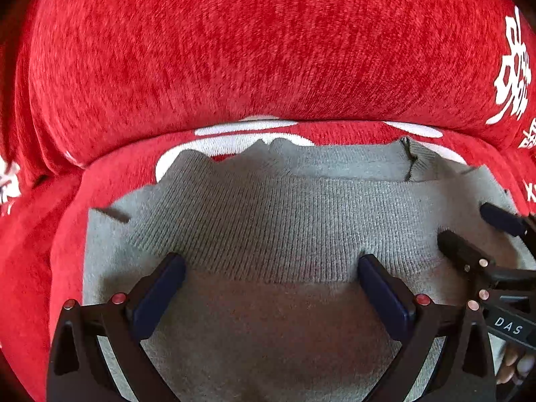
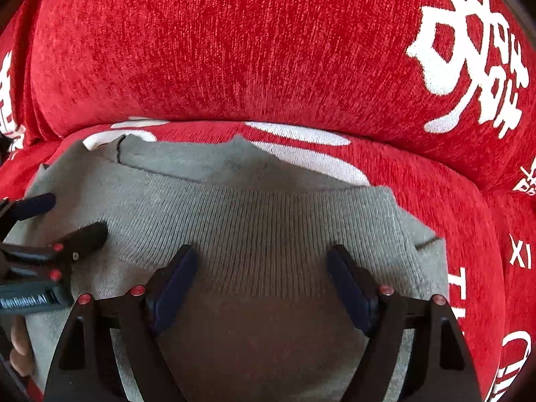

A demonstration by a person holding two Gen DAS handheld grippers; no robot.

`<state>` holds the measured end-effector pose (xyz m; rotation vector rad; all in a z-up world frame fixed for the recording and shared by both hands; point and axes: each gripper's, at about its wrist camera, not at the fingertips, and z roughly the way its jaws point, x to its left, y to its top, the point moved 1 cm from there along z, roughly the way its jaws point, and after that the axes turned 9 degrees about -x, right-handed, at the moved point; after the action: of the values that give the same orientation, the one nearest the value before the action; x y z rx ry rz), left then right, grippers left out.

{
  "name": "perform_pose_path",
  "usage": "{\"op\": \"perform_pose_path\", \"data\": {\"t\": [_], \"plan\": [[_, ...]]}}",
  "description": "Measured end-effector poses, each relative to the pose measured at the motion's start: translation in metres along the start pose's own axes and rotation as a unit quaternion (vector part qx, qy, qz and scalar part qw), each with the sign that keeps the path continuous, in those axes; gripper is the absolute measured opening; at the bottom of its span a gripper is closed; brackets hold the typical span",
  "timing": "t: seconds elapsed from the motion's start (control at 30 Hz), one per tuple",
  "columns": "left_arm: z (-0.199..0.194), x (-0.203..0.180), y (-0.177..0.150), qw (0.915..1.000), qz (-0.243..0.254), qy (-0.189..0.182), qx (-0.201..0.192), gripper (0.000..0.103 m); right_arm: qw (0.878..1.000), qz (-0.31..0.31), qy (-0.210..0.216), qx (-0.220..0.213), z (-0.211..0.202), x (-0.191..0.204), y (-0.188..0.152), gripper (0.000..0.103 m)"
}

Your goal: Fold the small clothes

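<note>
A small grey knit garment point(image 1: 268, 221) lies flat on a red couch seat point(image 1: 67, 268), its ribbed band across the middle; it also shows in the right wrist view point(image 2: 261, 221). My left gripper point(image 1: 271, 268) is open and empty, fingertips resting on the ribbed band. My right gripper point(image 2: 263, 258) is open and empty, fingertips on the same band further right. Each gripper shows in the other's view: the right one point(image 1: 469, 231) at the right edge, the left one point(image 2: 70, 217) at the left edge. The garment's near part is hidden under the grippers.
A red chenille back cushion point(image 1: 234, 50) with white characters point(image 2: 469, 50) rises just behind the garment. White print on the red seat point(image 2: 301, 144) shows past the garment's far edge. The seat extends right point(image 2: 475, 234) with more white lettering.
</note>
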<state>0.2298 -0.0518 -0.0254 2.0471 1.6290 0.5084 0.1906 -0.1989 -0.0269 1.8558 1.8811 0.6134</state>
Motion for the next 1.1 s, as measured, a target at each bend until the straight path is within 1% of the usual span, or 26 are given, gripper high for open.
{"op": "perform_pose_path", "data": {"t": [0.07,0.13,0.2,0.3,0.4,0.47,0.57,0.63,0.7,0.77,0.8,0.87,0.93,1.0,1.1], "plan": [[-0.003,0.003,0.001,0.9999,-0.013,-0.004,0.005,0.103,1.0,0.006,0.002,0.001,0.0,-0.002,0.001,0.083],[-0.014,0.004,-0.001,0.9996,-0.026,0.003,0.002,0.103,1.0,0.02,-0.002,-0.007,-0.013,-0.006,-0.001,0.082],[-0.029,0.005,-0.009,0.9994,-0.033,0.01,-0.007,0.103,0.999,0.029,-0.009,-0.024,-0.035,-0.007,-0.009,0.083],[-0.06,0.003,-0.032,0.9984,-0.042,-0.016,-0.035,0.103,0.998,0.029,0.007,-0.057,-0.071,-0.007,-0.026,0.083],[-0.084,0.004,-0.06,0.9969,-0.047,-0.029,-0.056,0.103,0.996,0.03,0.014,-0.08,-0.097,-0.003,-0.042,0.083],[-0.094,0.005,-0.076,0.9972,-0.043,-0.018,-0.058,0.103,0.997,0.025,0.018,-0.076,-0.1,0.001,-0.053,0.083],[-0.099,0.007,-0.091,0.9967,-0.036,-0.011,-0.072,0.103,0.998,0.008,0.005,-0.063,-0.095,0.011,-0.076,0.082],[-0.111,0.005,-0.098,0.9968,-0.027,-0.001,-0.075,0.103,0.997,-0.007,-0.005,-0.073,-0.104,0.016,-0.082,0.083],[-0.123,0.004,-0.106,0.9964,-0.023,-0.006,-0.081,0.103,0.997,-0.012,-0.019,-0.074,-0.117,0.015,-0.088,0.083],[-0.132,0.007,-0.115,0.9955,-0.028,-0.003,-0.091,0.103,0.996,-0.003,-0.016,-0.085,-0.129,0.012,-0.093,0.083],[-0.132,0.01,-0.12,0.9955,-0.033,0.0,-0.089,0.103,0.996,0.001,-0.012,-0.085,-0.135,0.008,-0.099,0.083],[-0.128,0.018,-0.131,0.9959,-0.05,0.004,-0.075,0.103,0.997,0.005,-0.017,-0.074,-0.134,0.004,-0.108,0.083],[-0.13,0.026,-0.144,0.995,-0.059,0.004,-0.08,0.103,0.998,0.021,-0.013,-0.062,-0.129,-0.006,-0.123,0.083],[-0.136,0.026,-0.157,0.9941,-0.045,0.008,-0.098,0.103,0.996,0.03,-0.005,-0.089,-0.138,-0.013,-0.136,0.084],[-0.144,0.027,-0.172,0.9919,-0.043,0.006,-0.12,0.103,0.993,0.016,-0.007,-0.114,-0.146,-0.011,-0.152,0.084]]}}
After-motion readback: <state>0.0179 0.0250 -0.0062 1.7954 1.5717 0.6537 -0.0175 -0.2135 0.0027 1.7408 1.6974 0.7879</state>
